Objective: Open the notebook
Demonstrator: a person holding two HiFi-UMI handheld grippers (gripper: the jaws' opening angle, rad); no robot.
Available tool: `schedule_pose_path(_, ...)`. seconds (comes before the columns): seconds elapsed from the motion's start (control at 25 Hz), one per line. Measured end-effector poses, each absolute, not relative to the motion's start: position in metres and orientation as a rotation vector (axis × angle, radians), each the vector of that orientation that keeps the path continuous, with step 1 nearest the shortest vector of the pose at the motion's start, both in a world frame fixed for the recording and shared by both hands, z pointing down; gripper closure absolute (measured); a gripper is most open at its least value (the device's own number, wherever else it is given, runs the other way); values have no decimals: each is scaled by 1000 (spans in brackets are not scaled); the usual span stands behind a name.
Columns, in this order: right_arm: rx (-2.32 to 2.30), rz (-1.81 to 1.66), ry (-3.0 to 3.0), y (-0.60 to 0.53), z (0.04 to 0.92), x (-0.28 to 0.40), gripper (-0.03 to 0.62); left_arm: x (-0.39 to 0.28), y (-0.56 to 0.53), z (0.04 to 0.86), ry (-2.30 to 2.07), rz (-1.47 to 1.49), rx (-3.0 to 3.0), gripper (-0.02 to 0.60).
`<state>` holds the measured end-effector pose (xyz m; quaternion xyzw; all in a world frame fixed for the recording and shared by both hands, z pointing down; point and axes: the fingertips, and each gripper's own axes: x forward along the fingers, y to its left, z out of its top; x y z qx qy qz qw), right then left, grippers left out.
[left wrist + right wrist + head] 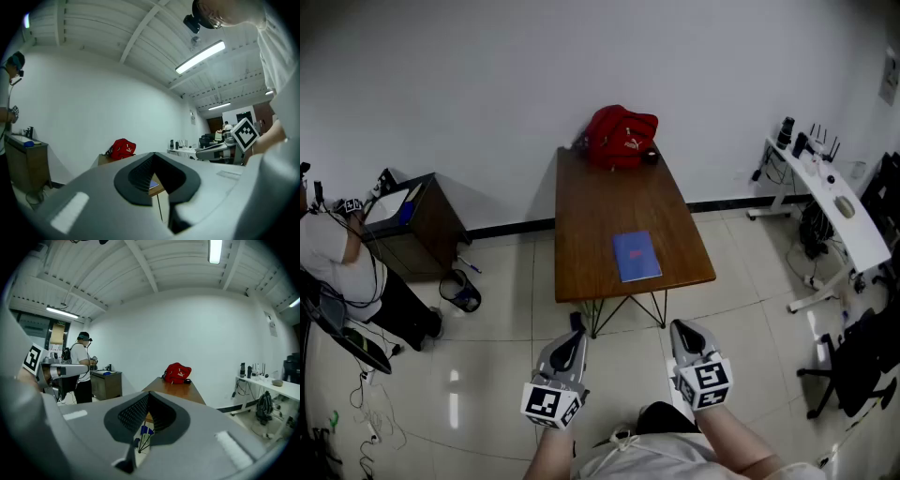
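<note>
**A:** ok what's in the room, biggest stuff first?

**B:** Brown table [600, 211] in the middle, with its far end against the white wall. Long white desk [848, 220] off to the right with some gear on it. On the left there's a dark cabinet [427, 220], and a person [342, 272] standing right next to it. A red bag [622, 137] sits at the far end of the table, near the wall.

**A:** and the notebook?

**B:** The notebook [636, 256] is blue, closed, and lying flat on the table. It's toward the near right corner, well apart from the bag, and nothing is touching it.

**A:** grippers?

**B:** Both are held low in front of the person wearing the head camera, over the tiled floor. They're short of the table's near edge and well apart from the notebook. The left gripper [575, 324] has its jaws together with nothing in them. Its own view just shows a sliver of the table edge and the notebook past the pads. The right gripper [680, 329] is closed and empty too. It's tipped down a bit, and through its pads you only see the table legs and the floor. They sit side by side, not touching each other.
</note>
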<state>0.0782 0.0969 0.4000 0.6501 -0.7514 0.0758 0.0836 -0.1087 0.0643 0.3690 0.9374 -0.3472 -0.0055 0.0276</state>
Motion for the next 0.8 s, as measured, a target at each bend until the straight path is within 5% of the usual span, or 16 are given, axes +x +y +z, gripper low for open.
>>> schedule_pose_path(0.8, 1858, 421, -2164, -87, 475, 149, 588, -52, -120, 435, -1093, 93, 2764, 577)
